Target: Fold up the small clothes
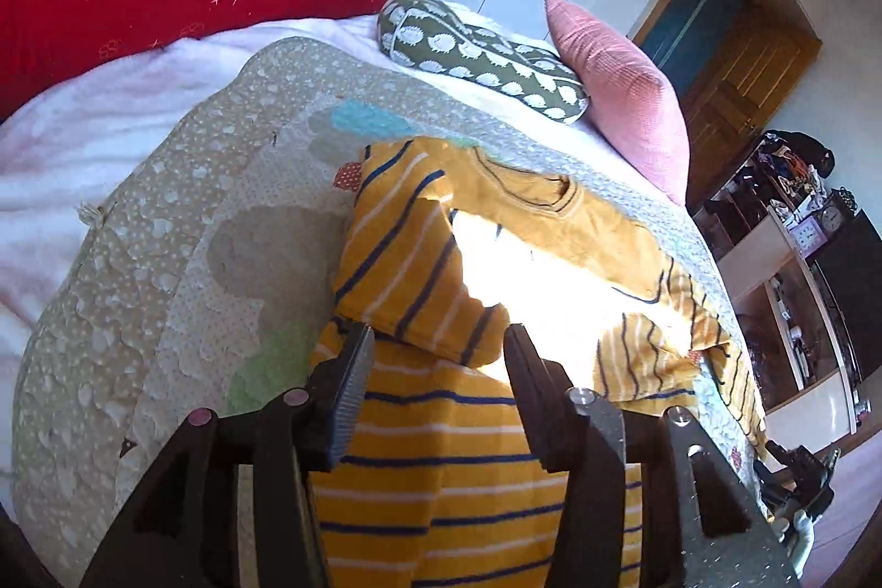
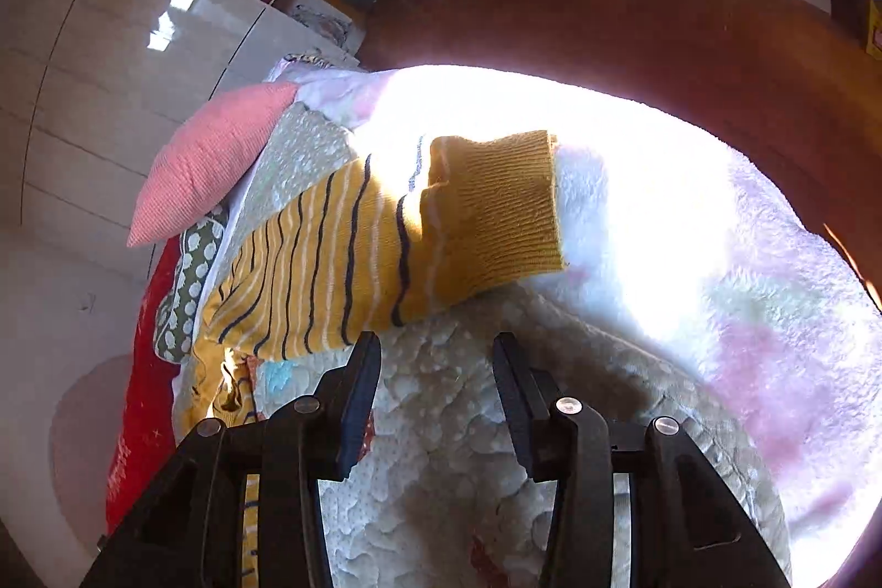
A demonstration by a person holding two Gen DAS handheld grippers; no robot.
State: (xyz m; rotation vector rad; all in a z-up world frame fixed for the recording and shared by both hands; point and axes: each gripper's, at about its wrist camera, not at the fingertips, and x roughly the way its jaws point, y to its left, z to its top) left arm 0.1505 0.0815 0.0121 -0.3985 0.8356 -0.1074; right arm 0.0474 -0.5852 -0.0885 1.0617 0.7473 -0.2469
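The left gripper point(image 1: 438, 340) stands with its jaws apart just above the mustard striped garment point(image 1: 441, 467), nothing pinched between them; cloth shows in the gap, but the pads look clear of it. The right gripper point(image 2: 435, 351) is likewise parted and empty, hovering over the quilted mat point(image 2: 468, 450) just short of the garment's sleeve, whose ribbed cuff point(image 2: 496, 208) lies flat beyond the fingertips. The garment rests on the mat, in front of the pink cushion point(image 1: 623, 92). One striped part seems already turned in over the body, so the fold appears begun rather than finished; the sleeve with the cuff probably still needs bringing in. A hard patch of sunlight bleaches the garment's middle, hiding its creases, and its near hem runs out of view behind the left gripper.
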